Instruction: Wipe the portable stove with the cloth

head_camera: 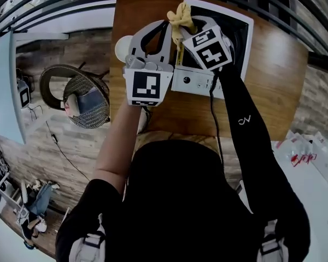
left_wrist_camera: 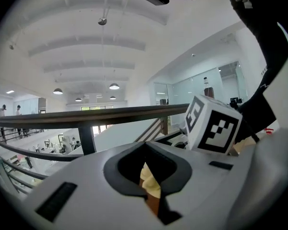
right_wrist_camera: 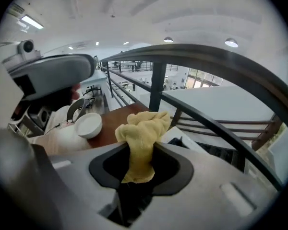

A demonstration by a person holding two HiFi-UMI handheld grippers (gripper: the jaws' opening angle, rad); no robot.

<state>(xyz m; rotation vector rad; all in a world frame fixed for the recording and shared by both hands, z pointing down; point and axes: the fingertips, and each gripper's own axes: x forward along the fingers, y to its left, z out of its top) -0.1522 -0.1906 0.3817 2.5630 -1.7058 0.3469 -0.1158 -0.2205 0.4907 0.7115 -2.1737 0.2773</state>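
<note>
The yellow cloth is bunched up above the back left of the white portable stove, which lies on a wooden table. My right gripper is shut on the cloth; the bunch stands above its jaws and a tail hangs through them. My left gripper sits close beside it on the left, tip against the bunch. Its jaws are nearly together, with a bit of cloth in the slit. The right gripper's marker cube shows close by. Both grippers are held above the stove's left edge.
A white bowl sits on the table left of the stove. A dark railing runs just beyond the table's far edge. A wicker chair stands on the floor at left, and a white counter with packets at right.
</note>
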